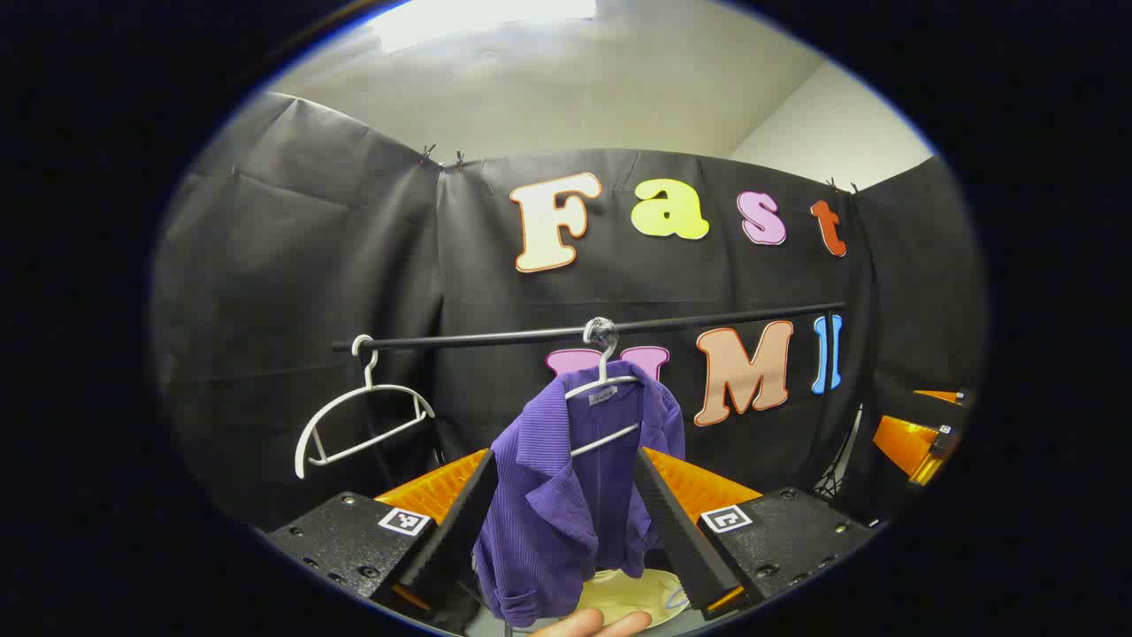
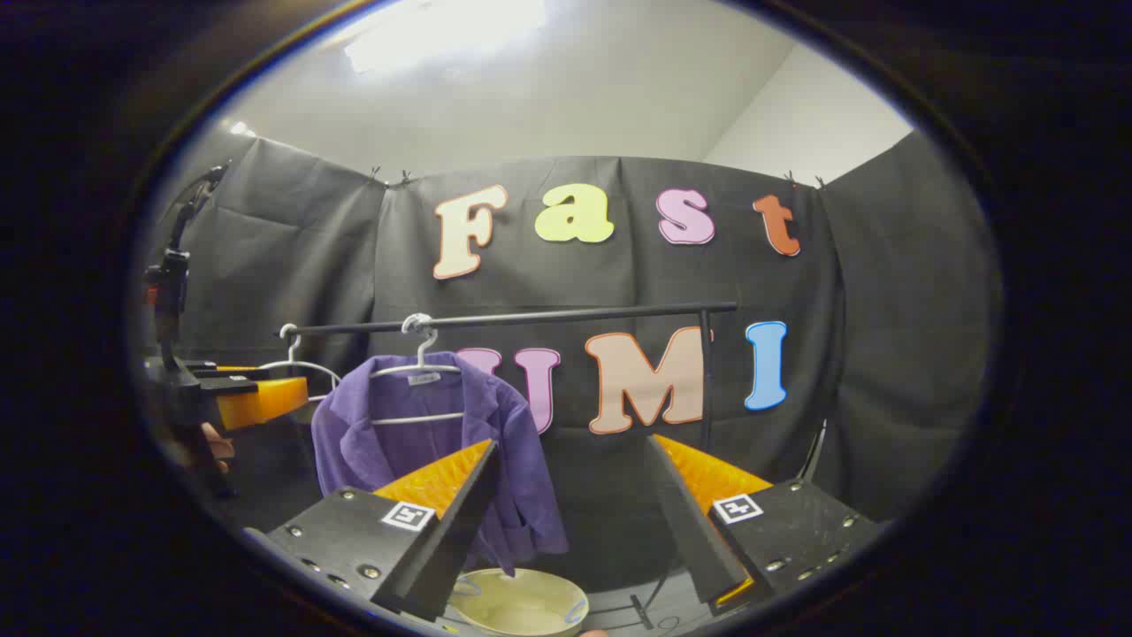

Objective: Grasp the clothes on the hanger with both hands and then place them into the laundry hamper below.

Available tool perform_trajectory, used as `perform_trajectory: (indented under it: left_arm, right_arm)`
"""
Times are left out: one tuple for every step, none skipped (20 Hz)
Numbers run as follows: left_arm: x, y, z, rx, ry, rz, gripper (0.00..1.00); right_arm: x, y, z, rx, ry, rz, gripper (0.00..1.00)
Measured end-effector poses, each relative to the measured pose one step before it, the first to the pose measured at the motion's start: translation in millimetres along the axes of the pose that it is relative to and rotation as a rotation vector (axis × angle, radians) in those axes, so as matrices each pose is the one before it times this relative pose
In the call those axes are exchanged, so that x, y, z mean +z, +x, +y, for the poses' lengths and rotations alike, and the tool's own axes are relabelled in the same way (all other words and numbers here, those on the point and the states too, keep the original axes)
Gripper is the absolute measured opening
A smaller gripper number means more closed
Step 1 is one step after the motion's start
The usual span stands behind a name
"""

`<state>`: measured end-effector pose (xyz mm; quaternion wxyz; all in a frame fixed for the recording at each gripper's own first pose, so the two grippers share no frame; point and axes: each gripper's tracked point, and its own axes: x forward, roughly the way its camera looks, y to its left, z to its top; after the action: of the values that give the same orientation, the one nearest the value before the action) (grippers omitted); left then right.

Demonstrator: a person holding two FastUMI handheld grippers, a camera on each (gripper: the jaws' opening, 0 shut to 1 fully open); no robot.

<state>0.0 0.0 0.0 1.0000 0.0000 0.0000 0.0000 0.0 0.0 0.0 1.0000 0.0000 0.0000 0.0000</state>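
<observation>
Spread wide, the left gripper held nothing in the left gripper view; its two fingers framed the purple shirt without touching it, with open air between them and the cloth. That shirt hung on a white hanger from the black rail, roughly at the rail's middle. A second, bare hanger hung near the rail's left end, well apart from the shirt, leaving free rail between the two. A small label sat at the collar, its writing too small to read. Below the shirt's hem lay the pale hamper, and a fingertip showed at the bottom edge. The other gripper stood far off at the right edge.

From the right gripper view, the right gripper was likewise spread and empty, aimed at the bare wall right of the shirt. The rail ended at an upright post, with plenty of room between shirt and post. The hamper's rim sat beneath the hem. The left gripper hovered at the left, beside the shirt's shoulder.
</observation>
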Motion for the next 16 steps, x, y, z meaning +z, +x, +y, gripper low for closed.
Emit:
perform_trajectory:
  left_arm:
    - [0.20, -3.17, -0.37, 0.00495, 0.00887, -0.00049, 0.94]
    - [0.36, -4.64, -0.39, 0.00441, 0.00745, -0.00036, 0.96]
    - [-0.29, -5.35, -0.40, 0.00566, 0.00441, 0.00260, 0.95]
    - [-1.53, -6.06, -0.59, 0.00311, 0.00171, 0.00135, 0.94]
    - [-3.19, -5.68, -1.64, 0.00045, 0.00180, 0.00986, 0.94]
    - [-4.03, -5.07, -2.52, -0.00604, 0.00200, 0.00846, 0.94]
    - [-4.47, -4.79, -1.85, 0.00007, 0.00529, 0.00991, 0.94]
    - [-4.80, -3.90, -1.28, -0.00212, 0.00701, 0.00956, 0.94]
    - [-4.12, -3.05, -3.02, -0.00339, 0.00729, 0.00894, 0.94]
    - [-2.82, -2.05, -1.51, -0.00253, 0.00442, 0.00458, 0.94]
    - [-3.97, -0.58, -3.48, -0.00391, 0.00262, 0.00554, 0.94]
    - [-3.62, 0.17, -1.01, -0.00328, 0.00007, 0.00897, 0.94]
    - [-3.30, 1.46, -1.45, -0.00282, 0.00070, 0.00275, 0.94]
    - [-1.54, 2.08, -0.66, 0.00158, 0.00185, -0.00472, 0.95]
    - [-0.53, 0.89, -0.87, 0.00308, 0.00388, -0.00671, 0.94]
    - [-0.85, 2.53, 0.42, 0.00454, 0.00358, -0.00700, 0.94]
  right_arm:
    - [-0.32, -0.59, -4.94, -0.00982, 0.02865, -0.00418, 0.98]
    - [1.05, -0.02, -3.03, -0.00125, 0.03601, -0.00398, 0.98]
    - [0.74, -2.34, 0.58, 0.00714, 0.02856, -0.00296, 0.98]
    - [-0.36, -1.37, -0.92, 0.00350, 0.01129, 0.00201, 0.98]
    - [-2.29, -2.15, -3.65, 0.00023, -0.01053, 0.00433, 0.99]
    - [-3.45, -2.50, -4.28, -0.00223, -0.02798, 0.00608, 0.98]
    - [-2.81, -2.74, -3.53, -0.00257, -0.03778, 0.00601, 0.98]
    - [-3.09, -4.00, -4.31, -0.00660, -0.03709, 0.00373, 1.00]
    - [-3.21, -4.66, -2.35, -0.00368, -0.02932, 0.00066, 0.99]
    - [-3.77, -3.14, -1.36, 0.00354, -0.01704, 0.00879, 0.98]
    - [-8.66, -3.99, 4.22, 0.02199, -0.00670, 0.02055, 0.98]
    - [-4.35, -1.51, 3.86, 0.01810, 0.00008, 0.01037, 0.98]
    - [-2.77, -0.93, -2.14, 0.00202, 0.00539, 0.00913, 0.98]
    - [-0.33, 0.94, -0.95, -0.00267, 0.01044, 0.00078, 0.98]
    - [-0.33, 2.75, 0.08, 0.00013, 0.01005, -0.00017, 0.98]
    - [-1.25, 3.45, 0.98, -0.00521, 0.00668, -0.00300, 0.98]
